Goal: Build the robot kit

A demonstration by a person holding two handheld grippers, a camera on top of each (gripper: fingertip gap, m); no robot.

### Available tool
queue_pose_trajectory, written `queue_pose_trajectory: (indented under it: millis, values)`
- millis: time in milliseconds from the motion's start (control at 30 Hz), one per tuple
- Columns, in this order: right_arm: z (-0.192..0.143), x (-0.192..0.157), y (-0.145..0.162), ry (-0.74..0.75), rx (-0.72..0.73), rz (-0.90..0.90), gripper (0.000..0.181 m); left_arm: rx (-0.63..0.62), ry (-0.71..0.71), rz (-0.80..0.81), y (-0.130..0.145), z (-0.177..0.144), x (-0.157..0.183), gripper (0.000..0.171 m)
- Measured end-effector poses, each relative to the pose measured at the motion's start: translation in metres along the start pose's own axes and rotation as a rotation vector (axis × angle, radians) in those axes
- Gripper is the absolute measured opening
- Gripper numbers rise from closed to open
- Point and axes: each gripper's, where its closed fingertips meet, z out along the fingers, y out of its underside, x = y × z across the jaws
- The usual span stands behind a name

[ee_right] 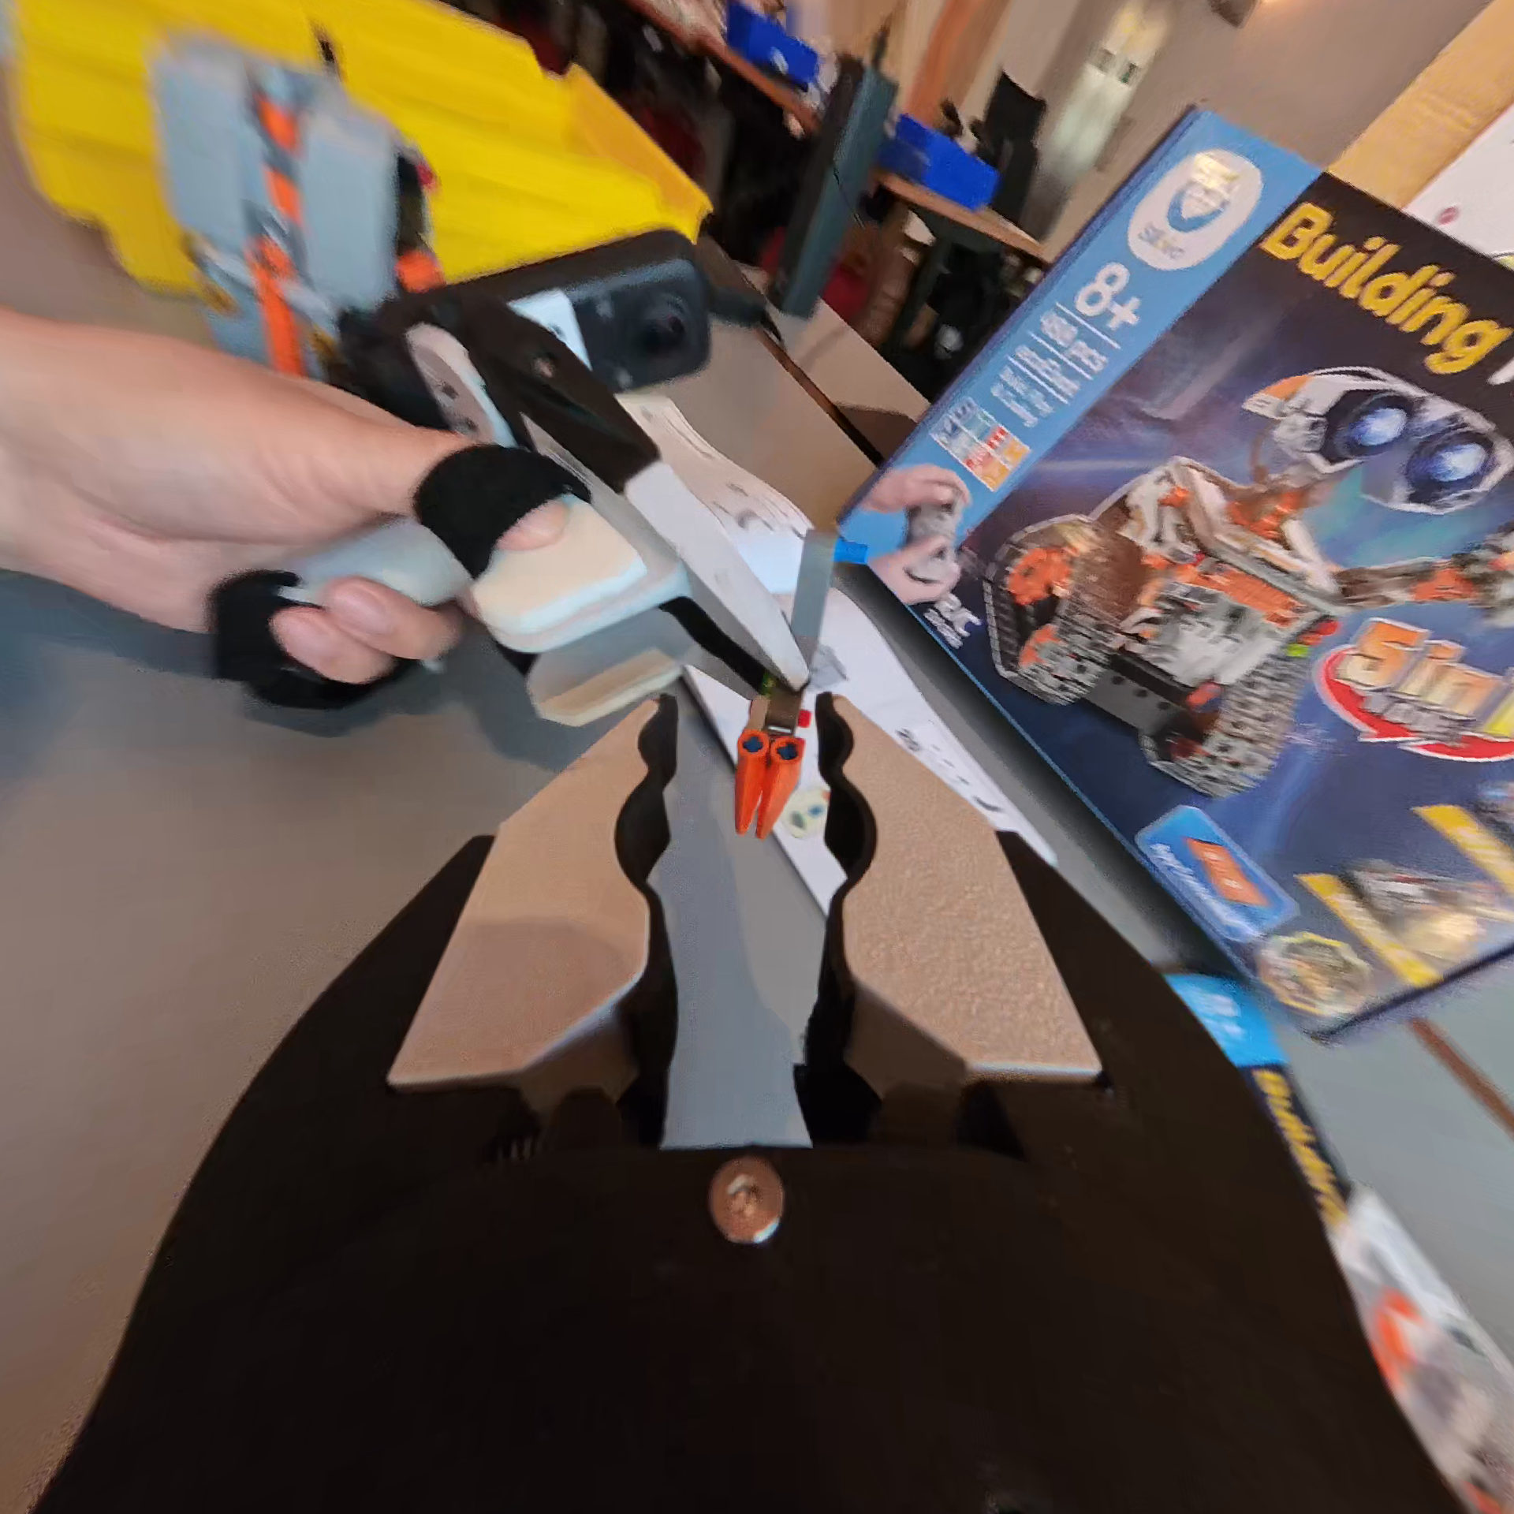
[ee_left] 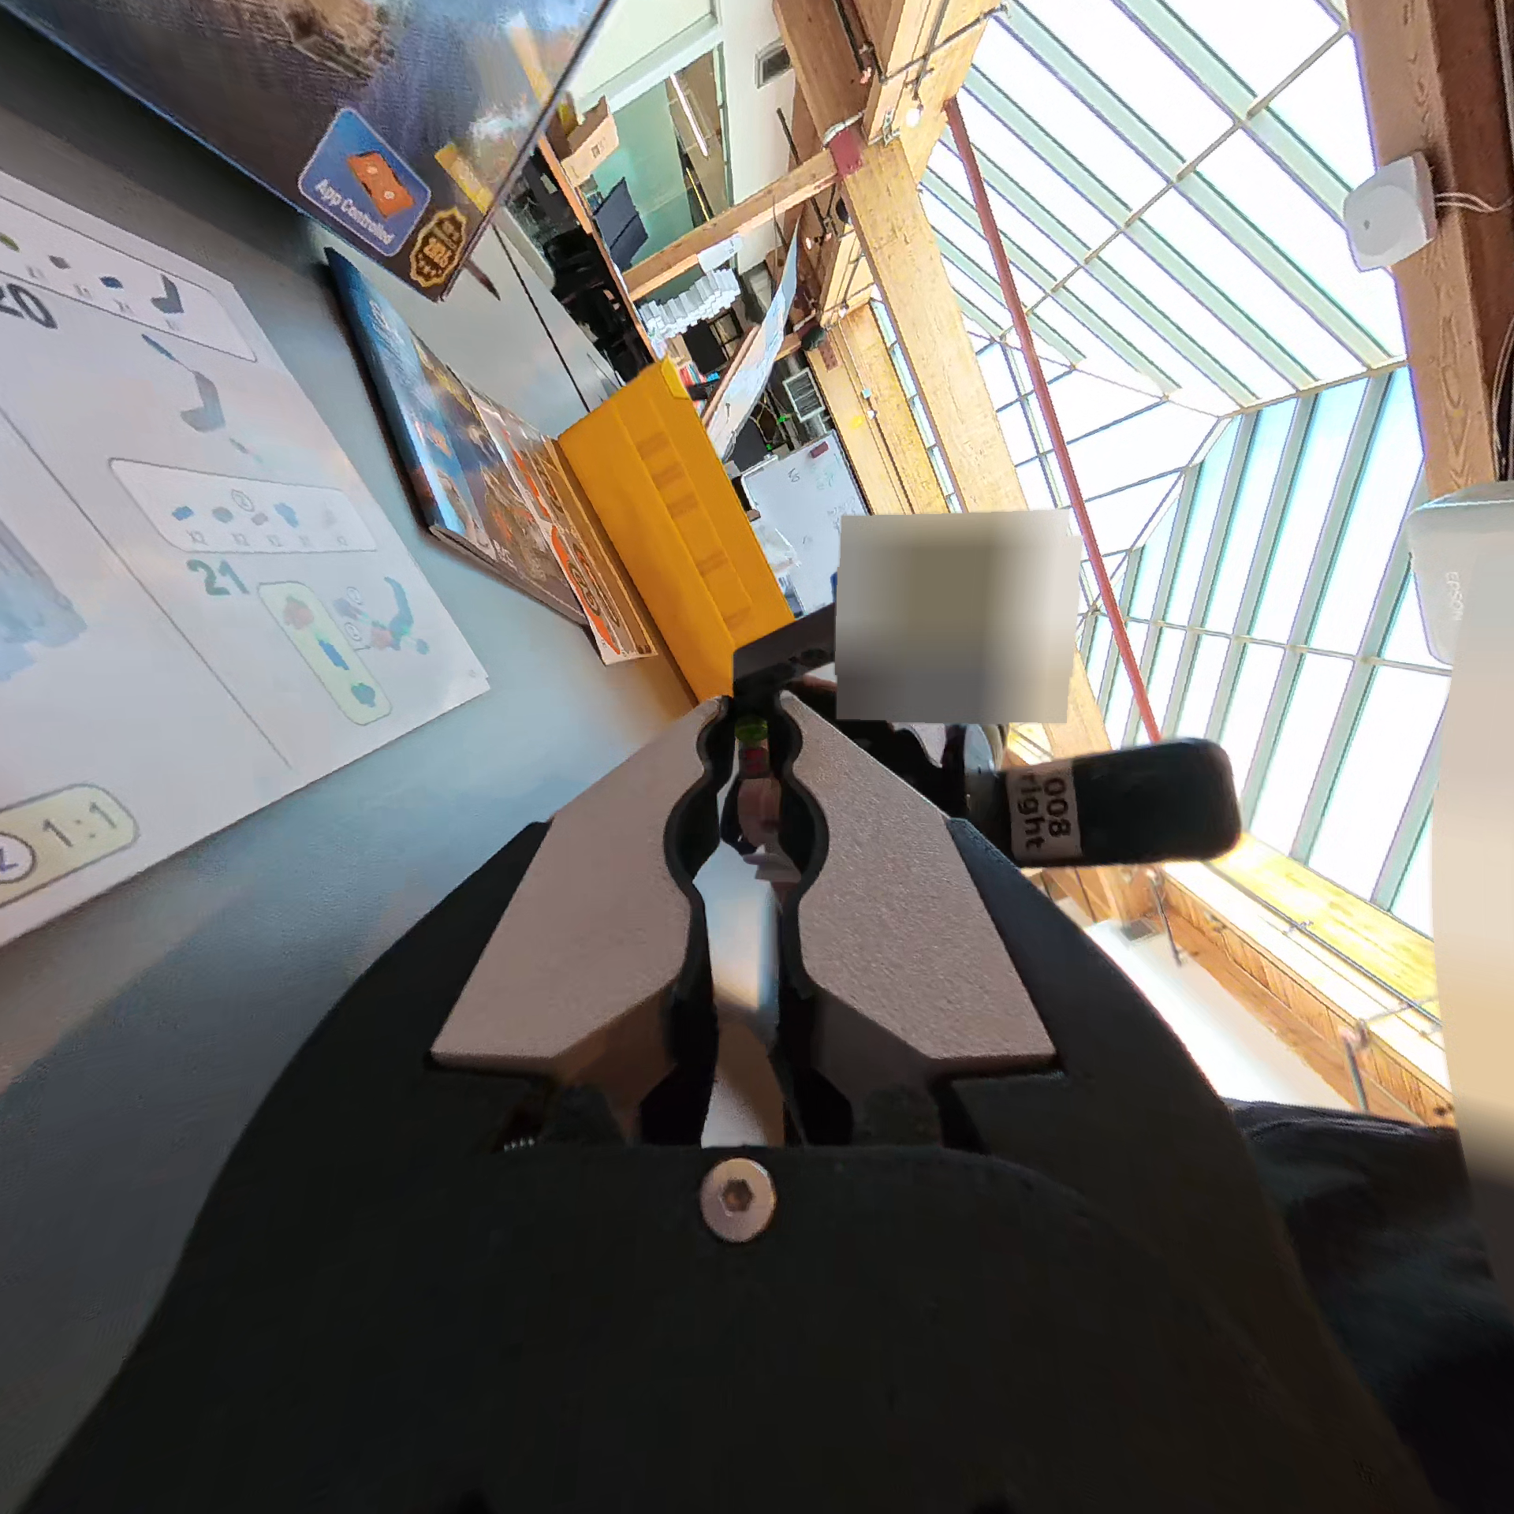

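Observation:
My left gripper [ee_left: 752, 714] is shut on a small brick assembly [ee_left: 752, 741] with green and red bits at its tips. In the right wrist view a hand holds the left gripper [ee_right: 790, 676], which pinches the same assembly. Two orange pointed pieces [ee_right: 766, 778] hang from it and a grey beam [ee_right: 815, 586] stands up from it. My right gripper [ee_right: 745, 713] is open, with its fingertips on either side of the orange pieces. I cannot tell if they touch. The right gripper's black body [ee_left: 1122, 803] shows at the right in the left wrist view.
An instruction sheet [ee_left: 205, 532] lies on the grey table [ee_right: 205, 819]. A building-kit box [ee_right: 1229, 573] stands at the right, with another box [ee_left: 459, 459] lying flat. A yellow bin [ee_right: 491, 147] and a grey-and-orange built model [ee_right: 270, 205] stand behind the hand. Less than 4 cm separates the two grippers' tips.

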Motion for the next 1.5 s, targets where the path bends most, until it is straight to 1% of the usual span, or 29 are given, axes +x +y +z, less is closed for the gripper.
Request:
queue_pose_trajectory:
  millis: [100,167,233,300,433,500,567,700,767,800,867,900,1000,1100,1200,1233,1267,1333,1367,1400,1433,1500]
  values:
    - [-0.015,0.001,-0.016,-0.107,0.121,0.197,0.034,-0.091,-0.007,0.060,0.001,-0.007,0.006,0.005]
    - [-0.022,0.007,-0.019,-0.166,0.168,0.350,0.031,-0.159,0.014,0.084,0.006,-0.010,0.016,0.005]
    - [-0.026,0.004,-0.017,-0.281,0.169,0.510,0.025,-0.234,0.055,0.091,0.014,-0.010,0.029,0.005]
    - [-0.026,-0.004,-0.012,-0.403,0.145,0.641,0.026,-0.309,0.065,0.118,0.025,-0.008,0.036,0.005]
    - [-0.033,-0.015,-0.020,-0.559,0.187,0.720,0.023,-0.378,0.061,0.128,0.042,-0.003,0.036,0.005]
    - [-0.035,-0.010,-0.023,-0.568,0.213,0.763,0.023,-0.425,0.074,0.108,0.049,-0.004,0.037,0.005]
    - [-0.039,-0.010,-0.025,-0.610,0.231,0.823,0.023,-0.500,0.079,0.080,0.061,-0.005,0.037,0.005]
    - [-0.038,-0.027,-0.015,-0.746,0.144,0.938,0.026,-0.659,0.037,0.045,0.089,-0.010,0.031,0.005]
    - [-0.039,-0.037,-0.014,-0.819,0.109,0.984,0.026,-0.700,0.024,0.030,0.097,-0.011,0.029,0.005]
    - [-0.039,-0.039,-0.012,-0.833,0.093,0.998,0.027,-0.702,0.032,0.023,0.098,-0.011,0.030,0.005]
    - [-0.041,-0.043,-0.014,-0.872,0.089,1.018,0.024,-0.711,0.041,0.024,0.100,-0.012,0.032,0.005]
    - [-0.041,-0.043,-0.014,-0.872,0.088,1.016,0.025,-0.694,0.050,0.030,0.097,-0.011,0.034,0.005]
    - [-0.039,-0.034,-0.013,-0.818,0.111,1.031,0.027,-0.598,0.075,0.064,0.081,-0.006,0.039,0.005]
    - [-0.047,-0.025,-0.021,-0.788,0.164,1.044,0.029,-0.473,0.040,0.181,0.060,-0.004,0.040,0.005]
    - [-0.054,-0.032,-0.023,-0.741,0.157,0.978,0.030,-0.366,-0.012,0.316,0.045,-0.005,0.048,0.005]
    - [-0.055,-0.035,-0.025,-0.721,0.161,0.955,0.035,-0.340,-0.022,0.349,0.043,-0.006,0.051,0.005]
    - [-0.055,-0.036,-0.028,-0.694,0.184,0.922,0.033,-0.319,-0.028,0.383,0.043,-0.008,0.054,0.005]
    - [-0.055,-0.036,-0.034,-0.639,0.221,0.859,0.026,-0.277,0.000,0.433,0.045,-0.012,0.064,0.005]
    - [-0.052,-0.037,-0.031,-0.613,0.191,0.826,0.029,-0.252,0.009,0.445,0.045,-0.014,0.069,0.005]
    - [-0.050,-0.040,-0.028,-0.596,0.164,0.782,0.037,-0.236,0.013,0.454,0.045,-0.016,0.071,0.005]
    - [-0.048,-0.044,-0.028,-0.597,0.152,0.747,0.039,-0.230,0.016,0.462,0.045,-0.019,0.073,0.005]
    - [-0.049,-0.051,-0.037,-0.648,0.167,0.743,0.032,-0.219,0.007,0.481,0.047,-0.022,0.073,0.005]
